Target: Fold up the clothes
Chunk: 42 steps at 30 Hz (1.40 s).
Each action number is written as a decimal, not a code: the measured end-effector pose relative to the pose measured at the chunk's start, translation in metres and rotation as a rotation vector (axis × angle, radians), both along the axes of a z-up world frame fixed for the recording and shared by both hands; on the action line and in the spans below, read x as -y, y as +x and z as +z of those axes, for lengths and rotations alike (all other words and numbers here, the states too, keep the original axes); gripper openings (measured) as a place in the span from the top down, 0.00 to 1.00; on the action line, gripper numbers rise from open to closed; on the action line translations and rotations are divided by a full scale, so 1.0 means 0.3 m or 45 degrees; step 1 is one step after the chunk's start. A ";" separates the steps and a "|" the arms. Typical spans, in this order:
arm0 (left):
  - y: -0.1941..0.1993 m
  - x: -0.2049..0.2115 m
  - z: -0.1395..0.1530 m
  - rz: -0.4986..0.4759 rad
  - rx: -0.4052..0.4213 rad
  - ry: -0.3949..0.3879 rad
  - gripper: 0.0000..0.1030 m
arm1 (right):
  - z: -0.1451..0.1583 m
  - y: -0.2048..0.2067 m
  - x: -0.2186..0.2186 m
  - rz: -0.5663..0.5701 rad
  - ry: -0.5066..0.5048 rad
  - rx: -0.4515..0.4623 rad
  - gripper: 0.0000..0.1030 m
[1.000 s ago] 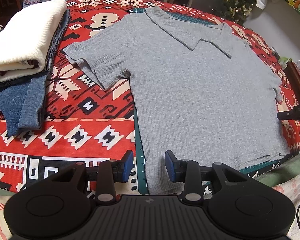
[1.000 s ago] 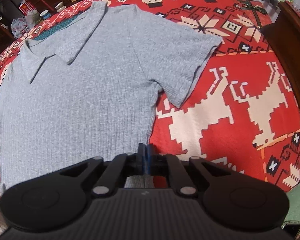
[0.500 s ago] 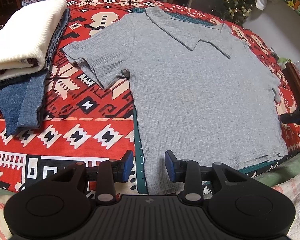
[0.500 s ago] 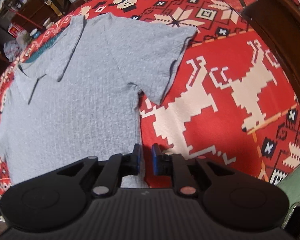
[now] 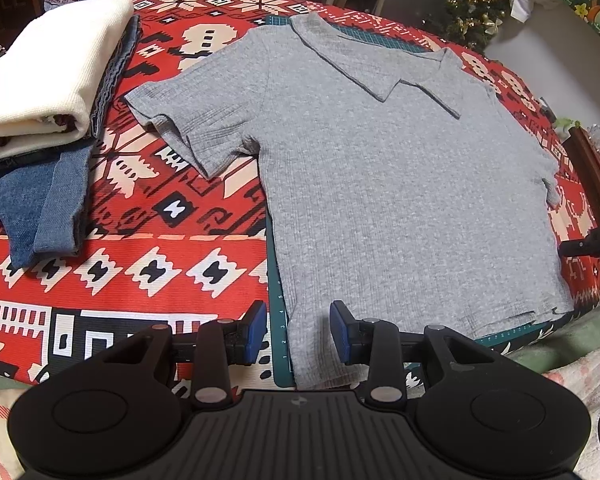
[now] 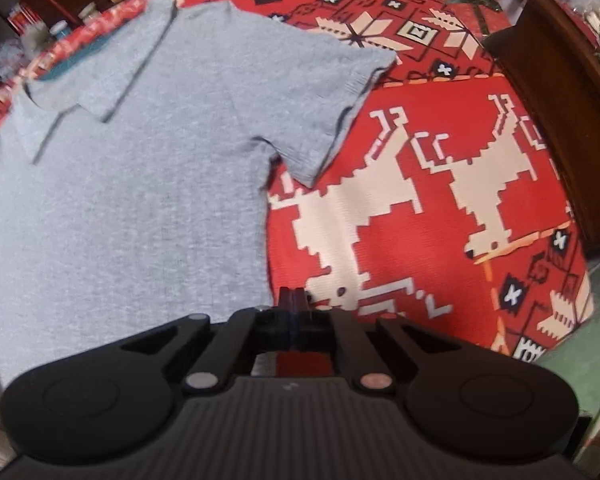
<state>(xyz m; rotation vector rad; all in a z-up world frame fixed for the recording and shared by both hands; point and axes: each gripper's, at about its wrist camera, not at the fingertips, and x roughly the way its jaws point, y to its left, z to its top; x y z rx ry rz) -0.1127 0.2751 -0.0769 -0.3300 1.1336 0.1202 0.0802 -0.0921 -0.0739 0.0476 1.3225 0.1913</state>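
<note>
A grey ribbed polo shirt lies flat, front up, on a red patterned cloth; its collar is at the far side. My left gripper is open just above the near hem. The shirt's left side edge runs between its blue pads, and neither pad presses on the fabric. In the right wrist view the shirt fills the left half. My right gripper is shut, just right of the shirt's near right corner, and I see no fabric between its jaws.
A stack of folded clothes, with a cream knit on top of blue denim, lies at the left. A green cutting mat shows under the shirt. A dark wooden chest stands at the right edge. Clutter and chairs line the far side.
The right gripper was shut at the hem corner, opened slightly, and is shut again a little to the right of that corner. The left gripper and the shirt have not moved.
</note>
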 end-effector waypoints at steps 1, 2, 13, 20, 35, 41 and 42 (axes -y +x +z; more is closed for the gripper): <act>0.000 -0.001 0.000 0.001 0.001 -0.003 0.67 | 0.005 -0.004 -0.001 0.010 0.021 0.000 0.92; -0.001 -0.002 0.000 0.002 0.002 -0.005 0.67 | 0.011 -0.009 -0.002 0.020 0.041 0.000 0.91; 0.000 -0.010 -0.005 0.012 -0.012 -0.013 0.67 | -0.014 -0.033 -0.018 0.062 -0.086 -0.059 0.96; 0.001 -0.016 -0.008 0.018 -0.020 -0.016 0.67 | 0.025 -0.052 0.031 0.040 0.036 -0.069 0.96; 0.006 -0.030 -0.023 0.030 -0.058 -0.062 0.66 | 0.030 -0.097 0.009 0.065 -0.103 -0.120 0.94; 0.001 -0.035 -0.018 0.032 -0.037 -0.083 0.66 | 0.105 -0.142 0.010 0.123 0.089 -0.024 0.92; 0.002 -0.034 -0.018 0.030 -0.041 -0.080 0.66 | 0.099 -0.152 -0.007 0.151 0.076 -0.042 0.92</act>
